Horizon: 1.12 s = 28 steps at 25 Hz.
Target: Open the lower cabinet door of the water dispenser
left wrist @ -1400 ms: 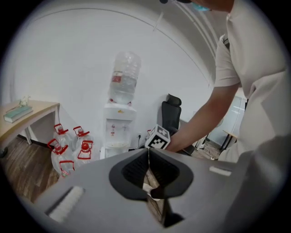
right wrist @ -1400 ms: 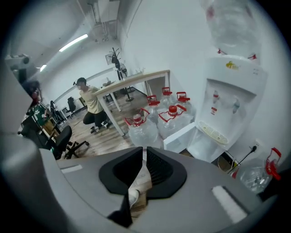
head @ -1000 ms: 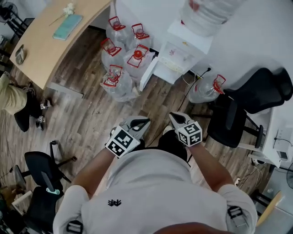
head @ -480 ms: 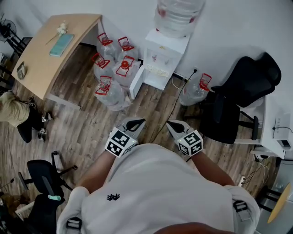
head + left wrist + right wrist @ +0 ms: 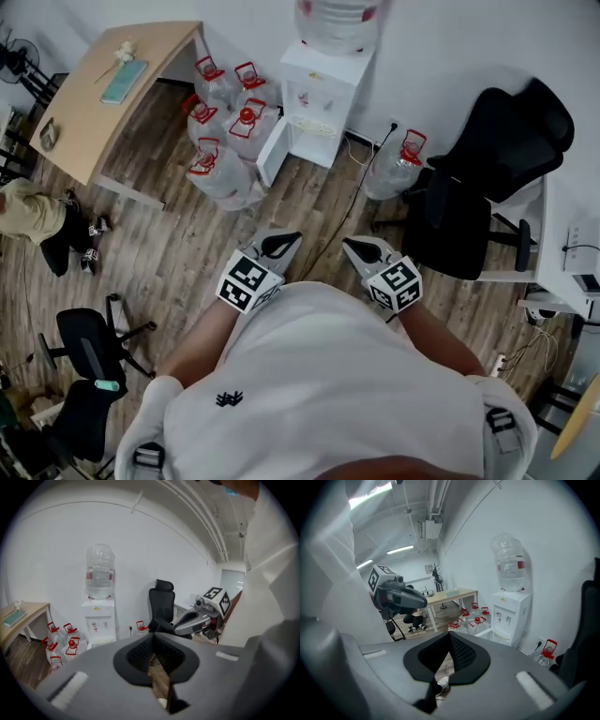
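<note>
The white water dispenser (image 5: 323, 89) stands against the far wall with a big clear bottle (image 5: 333, 17) on top. Its lower cabinet door (image 5: 271, 150) stands swung out to the left. Both grippers are held close to my body, well short of the dispenser. My left gripper (image 5: 282, 246) is shut with nothing in it, and so is my right gripper (image 5: 360, 248). The left gripper view shows its closed tips (image 5: 153, 637) and the dispenser (image 5: 99, 620) far off. From the right gripper (image 5: 450, 634) the dispenser (image 5: 509, 616) is also distant.
Several red-capped water jugs (image 5: 220, 122) crowd the floor left of the dispenser, and one more (image 5: 394, 169) stands to its right. A black office chair (image 5: 487, 187) is at right, a wooden desk (image 5: 103, 94) at left, and a cable (image 5: 352, 206) crosses the floor.
I have backed away from the dispenser, which now sits smaller and higher in the head view. Both grippers came back with me and stayed shut.
</note>
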### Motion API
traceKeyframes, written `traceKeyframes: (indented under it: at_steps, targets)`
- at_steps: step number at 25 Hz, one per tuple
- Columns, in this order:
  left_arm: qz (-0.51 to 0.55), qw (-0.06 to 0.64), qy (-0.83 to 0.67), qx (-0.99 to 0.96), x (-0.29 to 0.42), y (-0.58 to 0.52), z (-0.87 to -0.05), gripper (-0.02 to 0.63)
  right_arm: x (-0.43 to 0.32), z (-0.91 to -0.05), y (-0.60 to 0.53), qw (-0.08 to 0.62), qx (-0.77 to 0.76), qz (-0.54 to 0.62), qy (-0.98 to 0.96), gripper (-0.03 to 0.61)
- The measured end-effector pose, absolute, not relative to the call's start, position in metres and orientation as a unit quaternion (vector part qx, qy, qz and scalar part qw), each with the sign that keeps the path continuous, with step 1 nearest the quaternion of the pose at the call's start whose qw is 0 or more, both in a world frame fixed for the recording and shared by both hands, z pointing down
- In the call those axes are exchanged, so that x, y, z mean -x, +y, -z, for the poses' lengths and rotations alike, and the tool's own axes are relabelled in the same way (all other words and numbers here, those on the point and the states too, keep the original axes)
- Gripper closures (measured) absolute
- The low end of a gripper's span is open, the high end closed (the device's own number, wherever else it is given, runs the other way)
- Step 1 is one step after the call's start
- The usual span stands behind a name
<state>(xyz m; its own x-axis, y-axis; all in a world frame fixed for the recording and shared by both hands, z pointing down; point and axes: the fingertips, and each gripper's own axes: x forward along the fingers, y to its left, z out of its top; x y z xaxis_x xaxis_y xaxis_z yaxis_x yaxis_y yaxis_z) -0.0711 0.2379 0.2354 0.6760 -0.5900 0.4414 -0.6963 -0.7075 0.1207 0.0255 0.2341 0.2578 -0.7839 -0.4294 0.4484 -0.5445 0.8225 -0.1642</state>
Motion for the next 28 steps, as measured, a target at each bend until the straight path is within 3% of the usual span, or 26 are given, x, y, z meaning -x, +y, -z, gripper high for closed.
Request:
traceKeyframes:
  at_steps: [10,28]
  targets:
    - [-0.191,0.138,-0.356,-0.904,0.03,0.265,-0.227,0.56,-0.062,-0.254,0.264,0.178,-0.266,-0.149,-0.936,0.577]
    - [-0.189,0.159,-0.372,-0.895,0.024,0.286,-0.238,0.558,-0.073,-0.251,0.289,0.164,-0.26,-0.147,-0.94,0.578]
